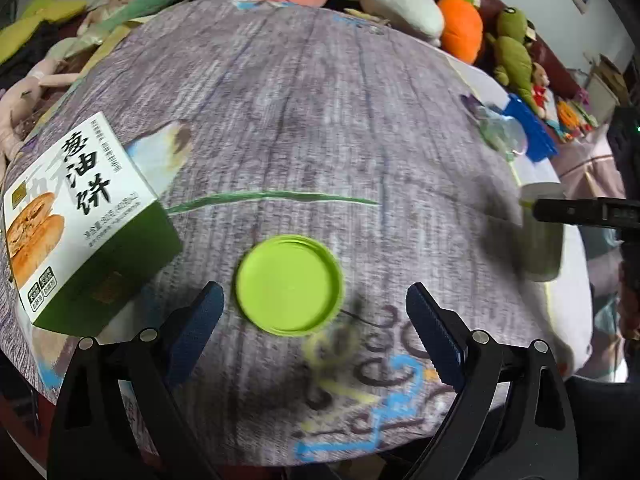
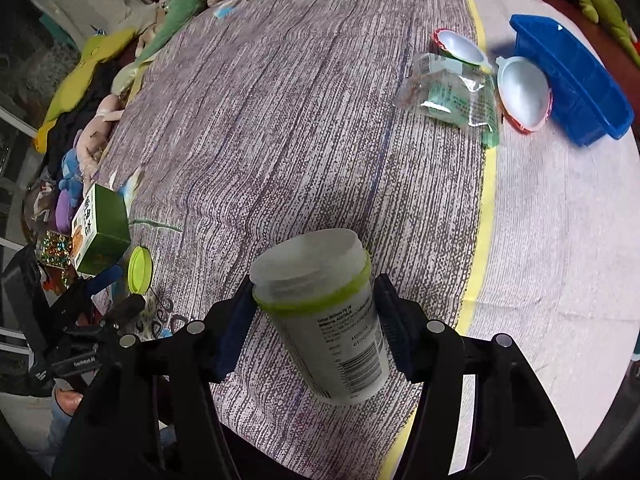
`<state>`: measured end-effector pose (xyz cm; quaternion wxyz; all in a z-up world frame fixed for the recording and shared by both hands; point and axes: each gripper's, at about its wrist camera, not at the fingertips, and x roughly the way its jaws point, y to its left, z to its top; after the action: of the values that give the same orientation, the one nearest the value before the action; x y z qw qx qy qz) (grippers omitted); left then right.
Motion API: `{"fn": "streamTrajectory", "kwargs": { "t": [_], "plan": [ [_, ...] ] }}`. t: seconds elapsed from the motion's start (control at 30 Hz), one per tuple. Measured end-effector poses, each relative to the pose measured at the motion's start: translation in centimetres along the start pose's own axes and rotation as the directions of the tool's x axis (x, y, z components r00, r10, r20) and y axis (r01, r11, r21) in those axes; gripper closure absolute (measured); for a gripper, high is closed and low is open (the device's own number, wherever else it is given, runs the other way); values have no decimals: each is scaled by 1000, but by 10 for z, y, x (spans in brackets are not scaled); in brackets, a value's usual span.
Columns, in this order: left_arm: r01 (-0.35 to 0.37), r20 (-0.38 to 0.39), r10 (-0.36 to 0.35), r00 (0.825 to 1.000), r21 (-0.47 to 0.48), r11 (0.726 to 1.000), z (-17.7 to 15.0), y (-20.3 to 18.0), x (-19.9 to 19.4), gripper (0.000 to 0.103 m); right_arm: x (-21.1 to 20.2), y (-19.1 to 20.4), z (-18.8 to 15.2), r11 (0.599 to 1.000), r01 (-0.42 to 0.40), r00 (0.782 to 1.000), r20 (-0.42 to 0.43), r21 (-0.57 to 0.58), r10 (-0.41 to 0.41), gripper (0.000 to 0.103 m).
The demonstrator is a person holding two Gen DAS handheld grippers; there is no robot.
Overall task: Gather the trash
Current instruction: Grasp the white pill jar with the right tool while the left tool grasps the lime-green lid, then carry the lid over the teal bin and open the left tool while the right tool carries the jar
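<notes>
My left gripper (image 1: 314,312) is open, its fingers on either side of a lime green lid (image 1: 289,285) lying flat on the cloth-covered table (image 1: 320,120). My right gripper (image 2: 316,320) is shut on a white plastic jar with a green band (image 2: 324,320), holding it tilted above the table. The jar also shows blurred in the left wrist view (image 1: 540,232). A green and white food box (image 1: 80,220) lies left of the lid. A clear wrapper (image 2: 456,100) and two white foil-edged cups (image 2: 522,94) lie by a blue bin (image 2: 572,80).
Plush toys (image 1: 460,24) line the far edge of the table and its left side. The blue bin stands at the far right, on the pale part of the cloth past a yellow stripe (image 2: 480,220). My left gripper shows in the right wrist view (image 2: 112,292).
</notes>
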<state>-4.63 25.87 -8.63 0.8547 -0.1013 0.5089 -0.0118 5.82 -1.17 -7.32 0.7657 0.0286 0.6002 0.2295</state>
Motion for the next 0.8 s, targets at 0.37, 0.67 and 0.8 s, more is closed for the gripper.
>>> {"fn": "streamTrajectory", "kwargs": {
  "t": [0.37,0.67,0.8],
  "plan": [
    [-24,15,23,1000,61,998,7,-15,15,46,1,-14,-6,1000,7,1000,-6,12,-6,46],
    [65,25,-67,997,88,994,24,-54,19,46,14,-22,-10,1000,9,999,-41,19,-8,45],
    [73,23,-76,997,113,991,29,-69,20,46,13,-24,-16,1000,-1,999,-43,7,1,40]
  ]
}}
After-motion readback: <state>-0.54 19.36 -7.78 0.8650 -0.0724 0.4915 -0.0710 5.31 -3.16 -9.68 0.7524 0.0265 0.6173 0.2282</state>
